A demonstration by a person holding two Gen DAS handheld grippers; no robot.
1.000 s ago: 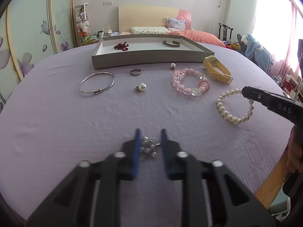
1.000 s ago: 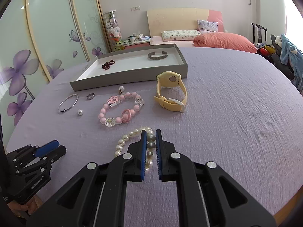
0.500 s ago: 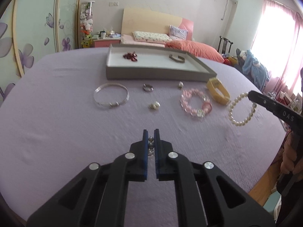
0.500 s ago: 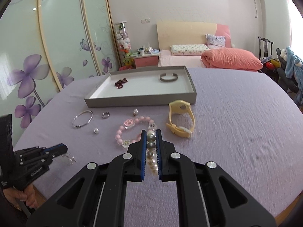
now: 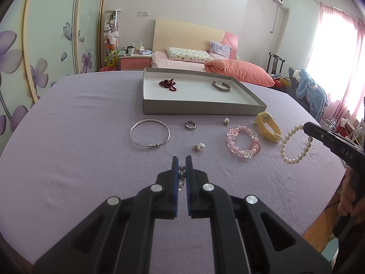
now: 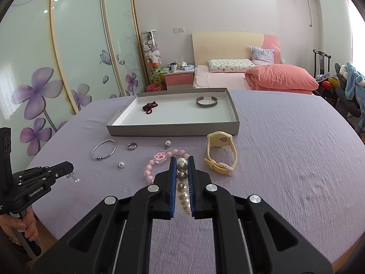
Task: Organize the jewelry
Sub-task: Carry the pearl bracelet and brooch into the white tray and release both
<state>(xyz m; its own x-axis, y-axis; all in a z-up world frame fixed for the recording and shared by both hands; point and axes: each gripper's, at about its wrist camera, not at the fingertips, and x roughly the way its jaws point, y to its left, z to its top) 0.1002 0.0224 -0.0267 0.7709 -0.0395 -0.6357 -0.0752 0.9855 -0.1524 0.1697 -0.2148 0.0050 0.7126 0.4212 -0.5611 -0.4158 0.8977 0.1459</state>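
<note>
Left gripper [image 5: 182, 167] pinches a small beaded charm [image 5: 181, 171]; right gripper [image 6: 182, 171] clamps the pearl bracelet [image 6: 183, 189], both clear of the cloth, likely bound for the grey tray [image 6: 173, 129].

bangle [image 5: 149, 135] left of ring [image 5: 190, 125], tray [image 5: 200, 109] behind both

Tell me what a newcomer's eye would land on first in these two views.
First, the two black grippers up front: the right gripper is shut on a pearl bracelet lifted off the purple tablecloth, and the left gripper pinches a small beaded trinket. Beyond them, loose jewelry lies in a row: a silver bangle, a pink bead bracelet and a yellow watch band, in front of a grey tray.
</note>
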